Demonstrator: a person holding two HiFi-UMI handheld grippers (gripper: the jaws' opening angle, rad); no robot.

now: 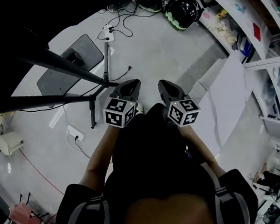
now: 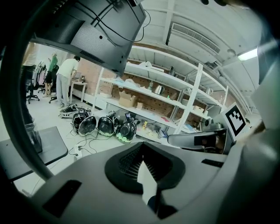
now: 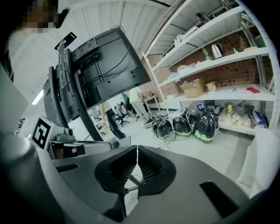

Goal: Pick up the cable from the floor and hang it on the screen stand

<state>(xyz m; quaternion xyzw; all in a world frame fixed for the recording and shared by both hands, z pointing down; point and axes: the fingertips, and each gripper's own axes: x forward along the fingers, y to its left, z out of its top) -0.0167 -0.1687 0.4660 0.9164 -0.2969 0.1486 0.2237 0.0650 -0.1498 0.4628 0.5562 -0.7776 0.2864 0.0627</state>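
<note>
Left gripper [image 1: 127,86]: jaws pressed together, nothing between them. Right gripper [image 1: 166,86]: same, closed and empty. Both are side by side, close in front of the person and above the floor [image 1: 163,48]. A black cable [image 1: 119,77] lies on the floor just left of the left gripper, running past the base of the screen stand [image 1: 68,66]. The stand is far left. The screen [image 3: 105,61] tilts overhead in the right gripper view.
</note>
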